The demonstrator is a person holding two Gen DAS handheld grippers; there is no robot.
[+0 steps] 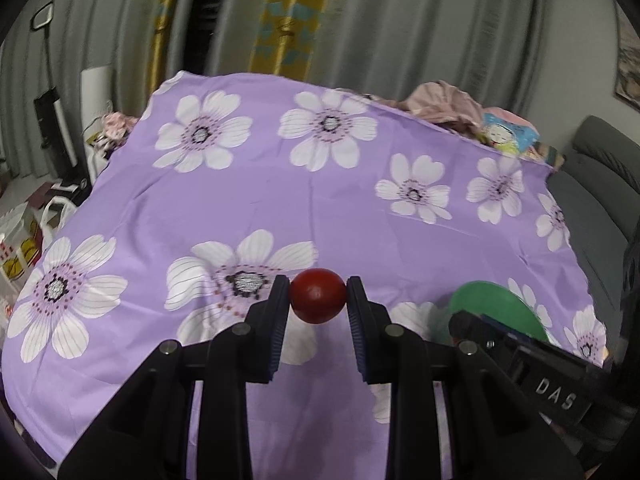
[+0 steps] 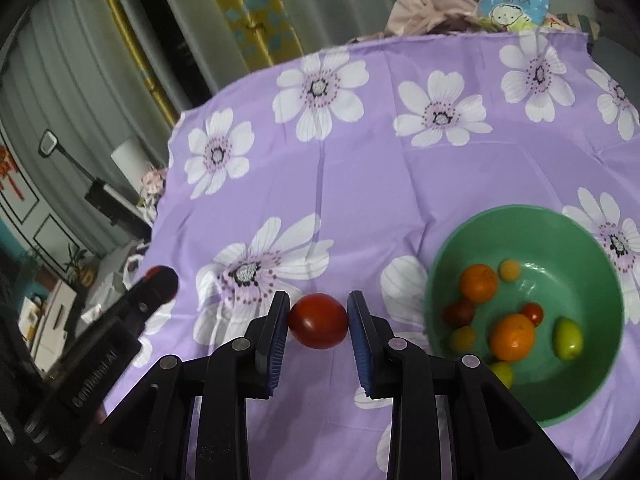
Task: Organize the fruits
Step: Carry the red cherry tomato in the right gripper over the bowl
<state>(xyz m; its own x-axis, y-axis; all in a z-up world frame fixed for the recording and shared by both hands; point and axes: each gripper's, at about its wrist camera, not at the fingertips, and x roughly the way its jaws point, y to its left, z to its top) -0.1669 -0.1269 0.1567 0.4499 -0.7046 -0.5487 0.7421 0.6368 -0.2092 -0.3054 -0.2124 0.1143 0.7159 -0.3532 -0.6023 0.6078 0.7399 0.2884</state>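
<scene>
In the left wrist view my left gripper (image 1: 318,294) is shut on a dark red round fruit (image 1: 318,297), held above the purple flowered cloth (image 1: 280,200). My right gripper (image 2: 318,318) is likewise shut on a red tomato (image 2: 318,322), just left of the green bowl (image 2: 584,384). The bowl holds several fruits, among them two oranges (image 2: 513,337), a green fruit (image 2: 567,338) and small red and yellow ones. In the left wrist view the bowl (image 1: 496,304) shows at the lower right, partly hidden behind the right gripper's body. The left gripper (image 2: 156,282) appears at the left of the right wrist view.
A heap of pink clothes (image 1: 444,102) and a cartoon-print cushion (image 1: 506,134) lie at the cloth's far edge. A grey sofa (image 1: 600,184) runs along the right. Bags and boxes (image 1: 28,240) stand on the floor at the left, before grey and yellow curtains.
</scene>
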